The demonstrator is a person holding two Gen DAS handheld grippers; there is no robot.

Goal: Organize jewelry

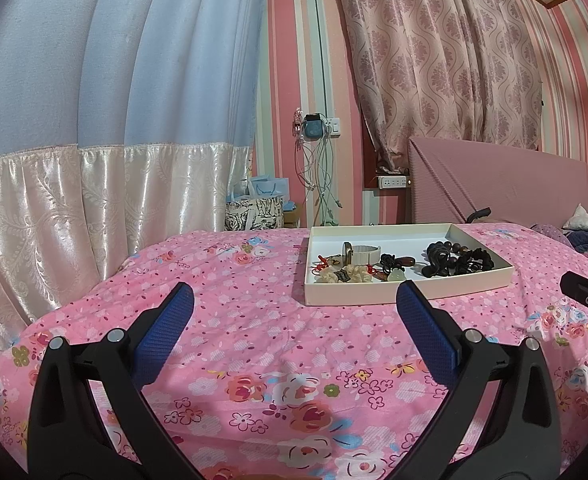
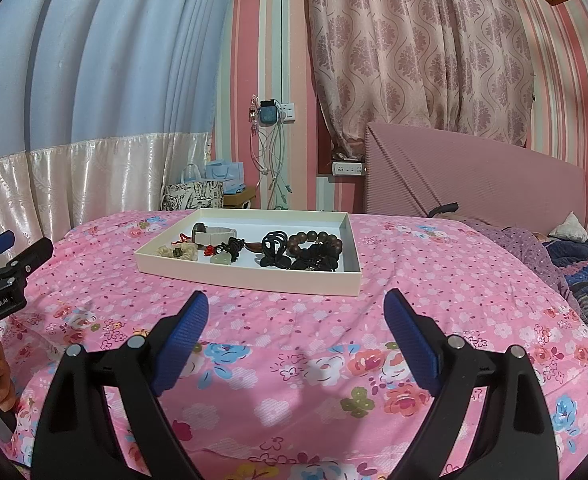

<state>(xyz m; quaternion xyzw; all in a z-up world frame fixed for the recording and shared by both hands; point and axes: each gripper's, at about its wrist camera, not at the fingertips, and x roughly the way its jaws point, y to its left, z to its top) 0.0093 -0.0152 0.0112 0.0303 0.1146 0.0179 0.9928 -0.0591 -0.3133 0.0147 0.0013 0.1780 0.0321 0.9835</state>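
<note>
Landmark: shallow white tray (image 2: 254, 278) on the pink floral bedspread (image 2: 294, 380). All jewelry lies inside the tray; nothing is on the bedspread outside it.

Tray contents, right-wrist view: white-strapped watch (image 2: 214, 235) toward the tray's far left; cream scrunchie-like piece (image 2: 174, 252) at its near left; pale green pendant (image 2: 221, 259) on a black cord near its middle; black claw clip (image 2: 274, 245) and dark wooden bead bracelet (image 2: 317, 238) toward its right side.

Left gripper (image 1: 294, 320): jaws wide apart, nothing between them, short of the tray's near rim. Right gripper (image 2: 295, 320): same, wide and empty, just short of the near rim.

Risks, judged:
- Cords and clip overlap near the tray's middle; lifting one piece could drag a neighbour.
- The bedspread is soft, so pressing on the rim may tip the tray and slide the pieces together.
- The pendant is small and smooth and may slip from the pads.
- The two grippers could crowd each other over the tray.
</note>
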